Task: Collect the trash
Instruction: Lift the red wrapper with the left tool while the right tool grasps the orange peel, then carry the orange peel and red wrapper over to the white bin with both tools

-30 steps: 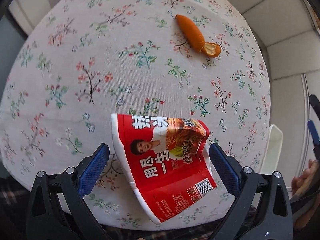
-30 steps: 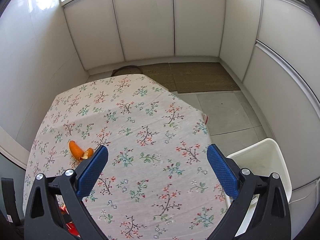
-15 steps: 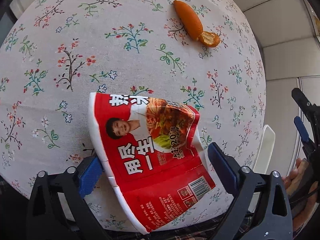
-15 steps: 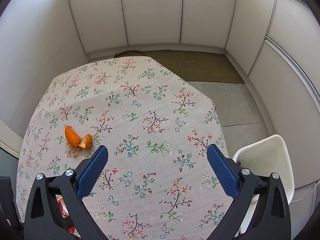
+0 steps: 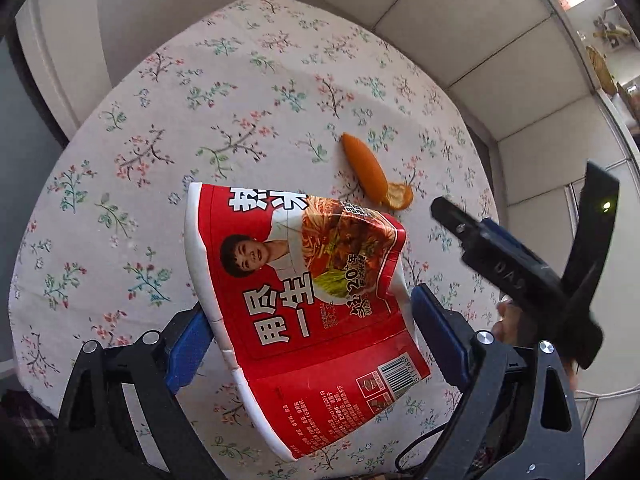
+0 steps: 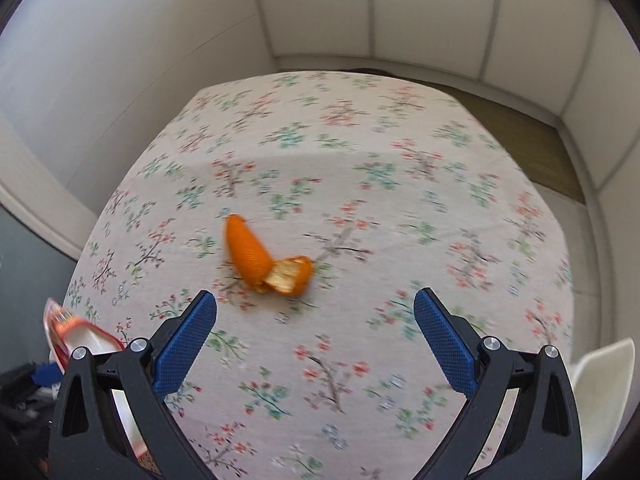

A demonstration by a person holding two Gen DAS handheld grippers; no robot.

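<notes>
A red and white noodle wrapper (image 5: 304, 280) sits between the fingers of my left gripper (image 5: 308, 328), which is closed on its sides and holds it above the floral tablecloth (image 5: 160, 160). An orange peel (image 5: 372, 176) lies on the cloth beyond the wrapper. In the right wrist view the peel (image 6: 260, 260) lies just ahead of my right gripper (image 6: 316, 332), which is open and empty above the cloth. The wrapper's edge (image 6: 76, 332) shows at the lower left there. My right gripper also shows in the left wrist view (image 5: 500, 264).
A white bin (image 6: 600, 396) stands by the table's right side, partly behind the right finger. White cabinet walls (image 6: 320, 8) surround the table. A brown mat (image 6: 520, 144) lies on the floor beyond it.
My left gripper has closed on the wrapper and lifted it off the cloth. My right gripper has swung left and come down close to the orange peel.
</notes>
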